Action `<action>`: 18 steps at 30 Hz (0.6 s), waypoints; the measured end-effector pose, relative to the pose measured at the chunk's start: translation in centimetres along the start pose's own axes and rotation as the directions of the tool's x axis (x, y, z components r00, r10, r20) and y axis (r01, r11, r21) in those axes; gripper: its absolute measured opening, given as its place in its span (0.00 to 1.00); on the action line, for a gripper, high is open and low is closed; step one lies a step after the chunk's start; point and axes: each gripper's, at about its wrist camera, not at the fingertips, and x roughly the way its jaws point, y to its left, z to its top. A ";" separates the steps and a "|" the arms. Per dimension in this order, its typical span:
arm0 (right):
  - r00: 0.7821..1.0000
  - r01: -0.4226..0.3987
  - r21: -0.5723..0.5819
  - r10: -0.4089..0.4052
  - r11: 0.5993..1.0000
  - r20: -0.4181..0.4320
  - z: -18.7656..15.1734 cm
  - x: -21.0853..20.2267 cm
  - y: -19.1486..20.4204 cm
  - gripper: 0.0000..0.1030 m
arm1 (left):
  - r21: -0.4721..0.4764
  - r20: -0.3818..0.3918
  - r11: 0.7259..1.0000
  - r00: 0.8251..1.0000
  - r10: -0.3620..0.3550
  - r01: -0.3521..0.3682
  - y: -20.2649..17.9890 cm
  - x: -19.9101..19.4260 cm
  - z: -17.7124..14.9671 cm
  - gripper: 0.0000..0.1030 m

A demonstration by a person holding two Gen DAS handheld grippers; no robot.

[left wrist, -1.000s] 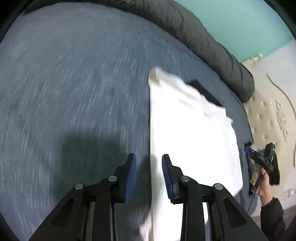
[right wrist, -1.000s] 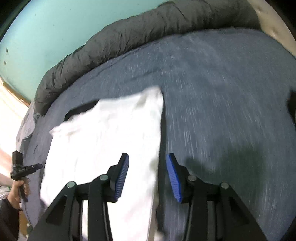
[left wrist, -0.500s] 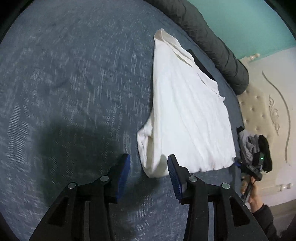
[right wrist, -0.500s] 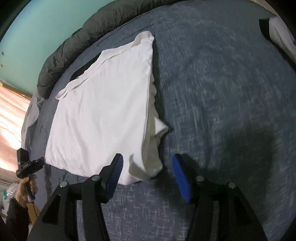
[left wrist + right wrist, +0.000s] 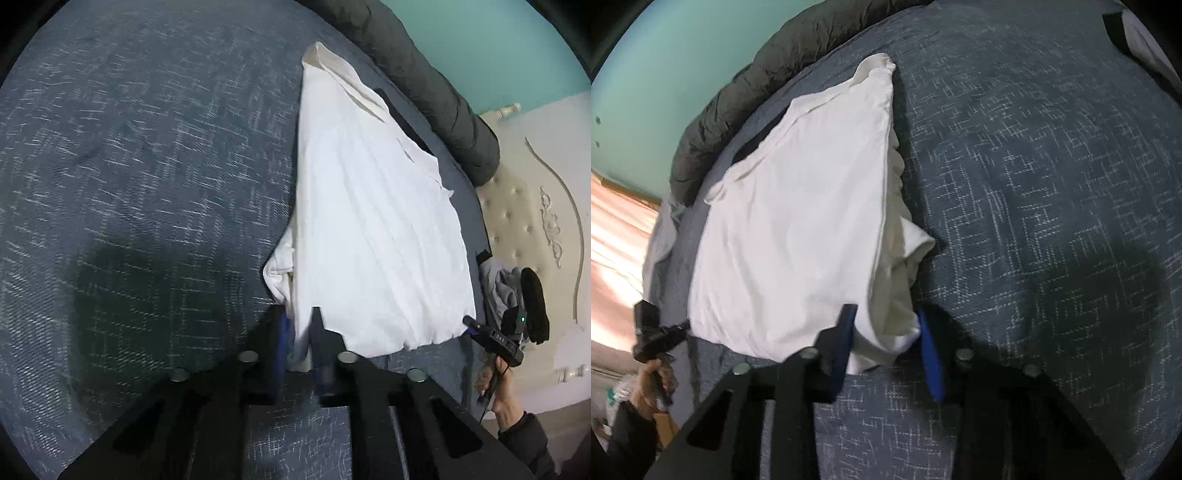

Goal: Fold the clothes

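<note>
Now both tongs, left (image 5: pixel 300 332) and right (image 5: pixel 886 345), pinch the white garment's (image 5: pixel 369 229) near corners on the bed (image 5: pixel 147 166)

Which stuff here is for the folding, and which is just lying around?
For the folding:
- white shirt
- left gripper, closed on its corner
- right gripper, closing on the other corner

Just lying around:
- dark quilt
- grey cloth

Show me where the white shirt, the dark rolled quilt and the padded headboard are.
white shirt (image 5: pixel 376 236), left wrist view, middle of its flat top layer.
dark rolled quilt (image 5: pixel 738 99), right wrist view, its creased middle.
padded headboard (image 5: pixel 517 221), left wrist view, its buttoned panel.
</note>
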 end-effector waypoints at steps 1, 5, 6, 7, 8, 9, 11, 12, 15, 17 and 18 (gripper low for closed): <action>1.000 -0.024 0.013 0.024 1.000 0.003 0.0 0.0 -0.2 0.13 | 0.002 -0.001 1.000 1.000 -0.001 0.001 -0.1 0.1 0.0 0.06; 1.000 -0.031 -0.027 0.031 0.999 0.004 0.0 -0.5 0.6 0.06 | 0.027 0.006 1.000 1.000 0.006 -0.006 -0.8 -0.4 0.2 0.05; 0.999 -0.029 -0.033 0.030 0.999 0.013 0.1 -0.9 0.7 0.06 | 0.037 0.007 0.999 1.000 0.005 -0.006 -1.1 -0.7 0.2 0.05; 0.999 -0.027 -0.039 0.028 0.999 0.022 0.1 -1.4 0.9 0.05 | 0.045 0.009 0.999 1.000 0.001 -0.001 -1.4 -1.2 0.3 0.05; 0.999 -0.033 -0.040 0.034 0.999 0.033 0.3 -2.0 1.1 0.05 | 0.052 0.010 0.999 1.000 -0.002 0.002 -1.6 -1.7 0.3 0.05; 0.998 -0.038 -0.042 0.040 0.998 0.044 0.4 -2.7 1.2 0.05 | 0.058 0.006 0.998 1.000 -0.002 0.002 -1.7 -2.2 0.3 0.05; 0.997 -0.049 -0.052 0.052 0.997 0.059 0.6 -4.1 1.7 0.05 | 0.070 0.004 0.997 1.000 -0.008 0.008 -2.1 -3.4 0.2 0.04; 0.997 -0.042 -0.069 0.046 0.997 0.063 0.6 -4.8 2.2 0.05 | 0.081 0.003 0.997 1.000 -0.007 0.007 -2.4 -4.0 0.1 0.04; 0.998 -0.037 -0.105 0.043 0.994 0.051 0.2 -6.7 3.6 0.05 | 0.099 -0.001 0.995 1.000 -0.016 0.016 -3.2 -5.8 -0.5 0.04; 0.998 -0.035 -0.111 0.040 0.993 0.047 -0.5 -8.1 3.9 0.05 | 0.116 -0.012 0.993 1.000 -0.007 0.009 -3.7 -6.8 -1.5 0.04; 0.998 -0.040 -0.104 0.045 0.994 0.046 -0.8 -8.6 4.0 0.05 | 0.126 -0.023 0.992 1.000 0.000 0.003 -3.9 -7.2 -2.1 0.04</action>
